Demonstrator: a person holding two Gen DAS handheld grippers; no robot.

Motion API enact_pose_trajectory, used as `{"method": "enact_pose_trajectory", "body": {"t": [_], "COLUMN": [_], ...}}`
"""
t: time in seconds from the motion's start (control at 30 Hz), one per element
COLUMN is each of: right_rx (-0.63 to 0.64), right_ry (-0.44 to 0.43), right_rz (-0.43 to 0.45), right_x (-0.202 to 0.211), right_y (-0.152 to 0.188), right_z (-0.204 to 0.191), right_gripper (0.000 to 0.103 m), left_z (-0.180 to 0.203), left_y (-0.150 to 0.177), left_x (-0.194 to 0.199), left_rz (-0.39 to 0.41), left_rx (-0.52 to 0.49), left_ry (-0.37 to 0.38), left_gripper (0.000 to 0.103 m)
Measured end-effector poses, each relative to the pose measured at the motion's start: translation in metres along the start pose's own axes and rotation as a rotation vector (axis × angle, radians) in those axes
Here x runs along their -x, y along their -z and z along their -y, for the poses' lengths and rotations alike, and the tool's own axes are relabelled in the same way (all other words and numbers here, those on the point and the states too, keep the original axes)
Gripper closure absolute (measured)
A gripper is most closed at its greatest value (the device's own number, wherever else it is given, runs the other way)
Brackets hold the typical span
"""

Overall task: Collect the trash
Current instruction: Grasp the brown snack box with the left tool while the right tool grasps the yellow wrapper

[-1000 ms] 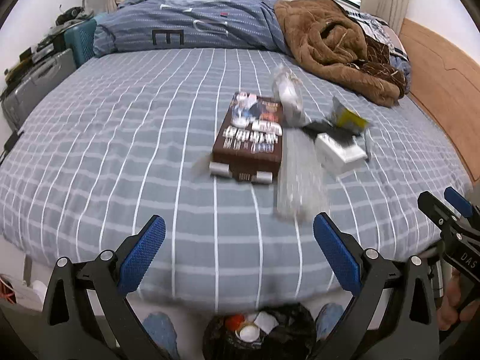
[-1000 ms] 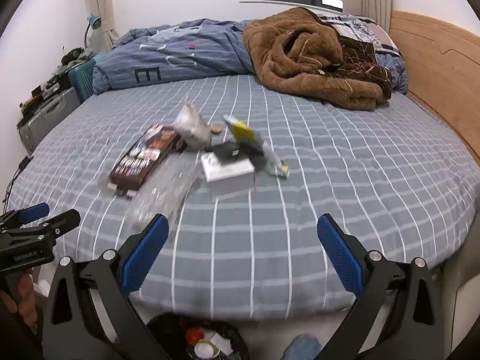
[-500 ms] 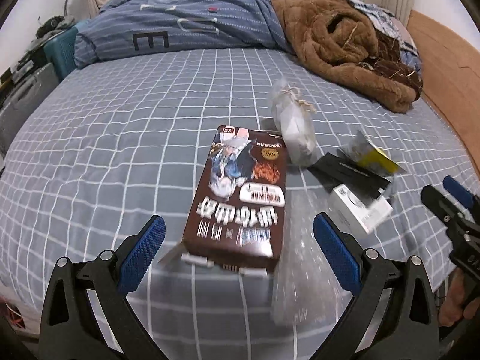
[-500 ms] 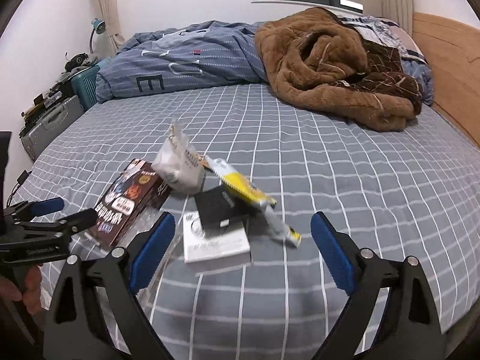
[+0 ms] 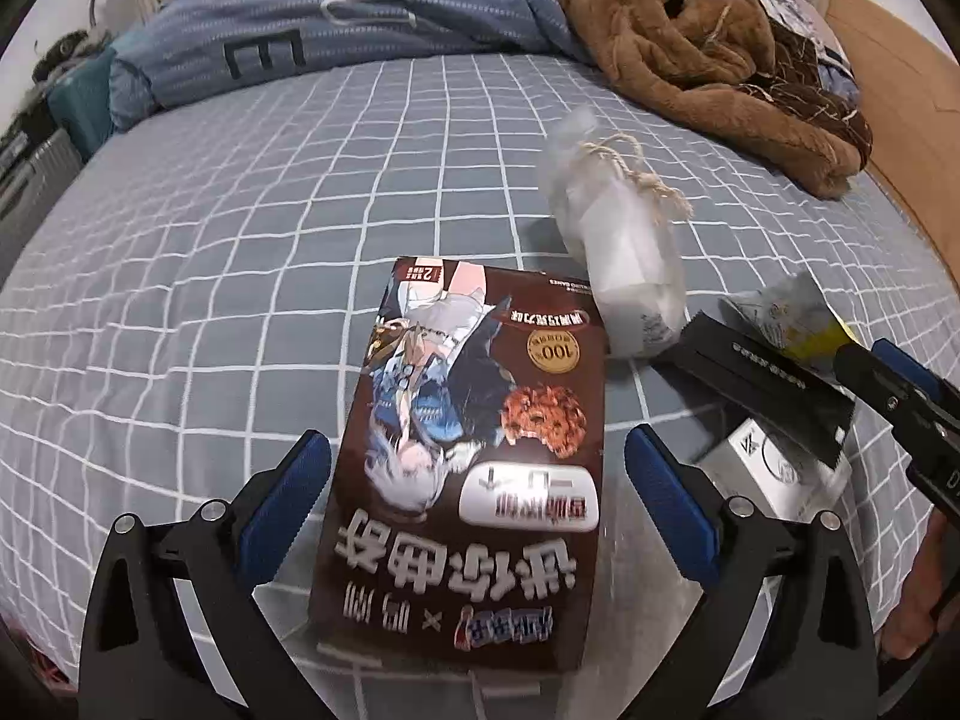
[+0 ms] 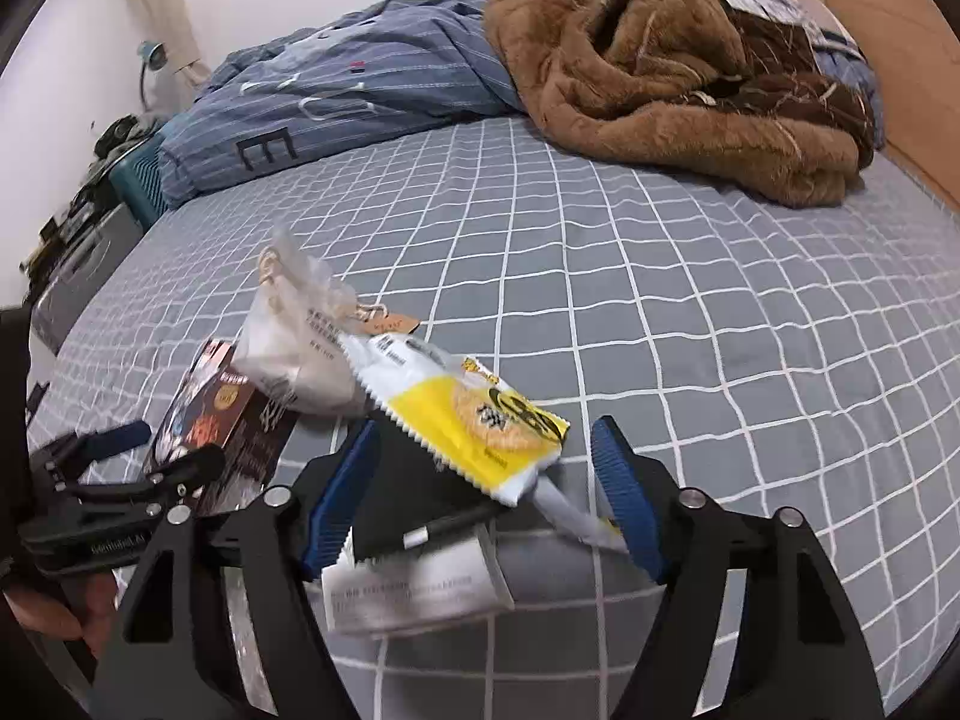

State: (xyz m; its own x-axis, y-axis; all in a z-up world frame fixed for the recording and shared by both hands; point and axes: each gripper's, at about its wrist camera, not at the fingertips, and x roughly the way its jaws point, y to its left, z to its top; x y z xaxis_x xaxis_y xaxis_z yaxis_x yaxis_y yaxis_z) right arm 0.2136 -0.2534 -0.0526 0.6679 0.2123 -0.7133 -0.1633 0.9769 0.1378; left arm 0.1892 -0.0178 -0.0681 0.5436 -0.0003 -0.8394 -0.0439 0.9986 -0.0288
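A brown snack box lies flat on the grey checked bed, between the open fingers of my left gripper. Its near half sits inside the jaws without being clamped. My right gripper is open around a yellow and white wrapper, a black packet and a white box. A white tied bag lies behind the brown box; in the right wrist view it is to the left of the wrapper. The brown box shows at the left.
A brown fleece blanket and a blue striped duvet are heaped at the head of the bed. A wooden headboard runs along the right. Cases and clutter stand beside the bed at left. Clear plastic film lies by the box.
Both grippers have moved forward and down over the bed. The brown box now lies between the left fingers, and the wrapper pile between the right fingers. The bin below has left view.
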Motion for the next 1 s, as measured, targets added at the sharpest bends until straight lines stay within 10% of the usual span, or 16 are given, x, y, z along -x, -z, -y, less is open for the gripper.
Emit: {"method": "enact_pose_trajectory", "body": {"t": [0.37, 0.53, 1.0], "right_rx": [0.0, 0.015, -0.002], "right_ry": [-0.004, -0.006, 0.025], "right_rz": [-0.05, -0.069, 0.024], "right_x": [-0.019, -0.021, 0.009], "right_y": [-0.003, 0.0, -0.006], "right_z": [0.001, 0.0, 0.01], "right_gripper": [0.058, 0.094, 0.098], "left_z": [0.001, -0.001, -0.005], "left_y": [-0.007, -0.004, 0.001], "left_x": [-0.019, -0.016, 0.01], "left_rz": [-0.027, -0.016, 0.053], "left_rx": [0.008, 0.019, 0.04], "left_ry": [-0.003, 0.002, -0.021], "left_gripper": [0.011, 0.012, 0.012]}}
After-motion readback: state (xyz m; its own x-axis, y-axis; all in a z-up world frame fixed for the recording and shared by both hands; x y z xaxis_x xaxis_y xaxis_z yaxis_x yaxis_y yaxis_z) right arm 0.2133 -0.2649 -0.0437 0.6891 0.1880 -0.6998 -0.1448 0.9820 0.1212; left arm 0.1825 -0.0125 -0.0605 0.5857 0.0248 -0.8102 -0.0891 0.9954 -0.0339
